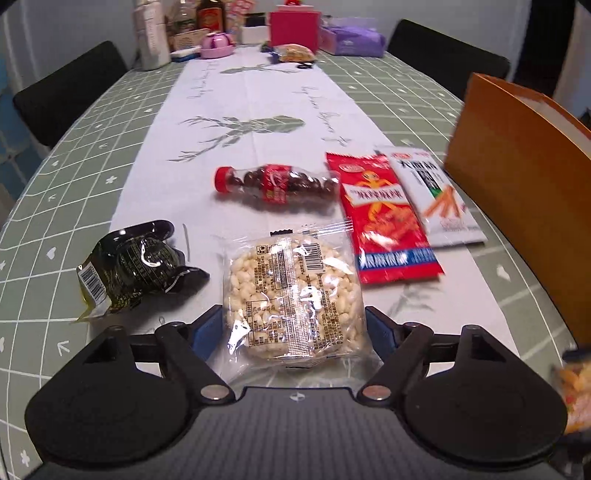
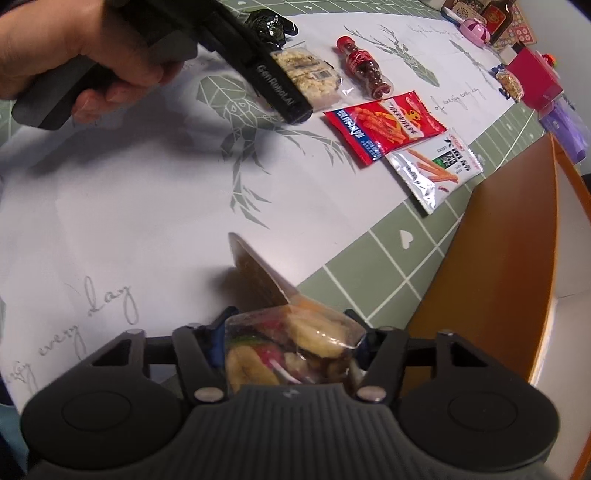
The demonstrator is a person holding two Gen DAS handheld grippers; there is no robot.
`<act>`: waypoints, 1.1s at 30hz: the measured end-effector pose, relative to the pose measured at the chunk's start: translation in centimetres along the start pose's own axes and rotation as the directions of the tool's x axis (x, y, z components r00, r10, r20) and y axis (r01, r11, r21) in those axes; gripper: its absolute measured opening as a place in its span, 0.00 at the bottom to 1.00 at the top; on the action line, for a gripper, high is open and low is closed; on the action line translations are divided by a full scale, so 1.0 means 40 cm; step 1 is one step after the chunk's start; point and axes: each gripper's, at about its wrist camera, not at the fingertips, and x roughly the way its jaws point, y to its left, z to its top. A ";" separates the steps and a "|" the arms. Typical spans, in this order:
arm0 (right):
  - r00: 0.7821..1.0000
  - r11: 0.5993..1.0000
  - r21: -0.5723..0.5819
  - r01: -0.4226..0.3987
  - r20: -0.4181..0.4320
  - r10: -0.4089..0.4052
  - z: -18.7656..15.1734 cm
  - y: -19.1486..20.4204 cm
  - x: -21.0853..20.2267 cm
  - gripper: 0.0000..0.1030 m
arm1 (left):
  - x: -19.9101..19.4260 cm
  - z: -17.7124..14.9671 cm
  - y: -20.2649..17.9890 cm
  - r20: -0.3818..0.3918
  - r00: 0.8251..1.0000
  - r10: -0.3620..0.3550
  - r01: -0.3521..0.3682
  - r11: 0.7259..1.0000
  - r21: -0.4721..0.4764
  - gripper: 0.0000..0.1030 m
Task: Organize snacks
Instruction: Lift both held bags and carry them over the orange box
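My left gripper (image 1: 293, 326) is open, its blue pads on either side of a clear pack of puffed rice cake (image 1: 291, 291) that lies on the white runner; the pack also shows in the right wrist view (image 2: 310, 75). My right gripper (image 2: 291, 341) is shut on a clear bag of mixed dried fruit chips (image 2: 295, 350), held above the table next to the orange box (image 2: 498, 258). On the runner lie a dark green pack (image 1: 129, 266), a small bottle of chocolate balls (image 1: 277, 182), a red snack packet (image 1: 384, 218) and a white-silver snack packet (image 1: 436, 192).
The orange box (image 1: 524, 184) stands open at the right table edge. Bottles, a pink box (image 1: 293, 26), a purple pack and a pink container crowd the far end. Black chairs (image 1: 66, 92) stand on both sides. The table has a green grid cloth.
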 end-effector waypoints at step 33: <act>0.997 0.985 0.159 -0.067 0.051 0.060 0.058 0.017 0.009 0.67 | -0.149 -0.202 0.041 -0.027 0.992 -0.120 0.123 0.975 0.187 0.95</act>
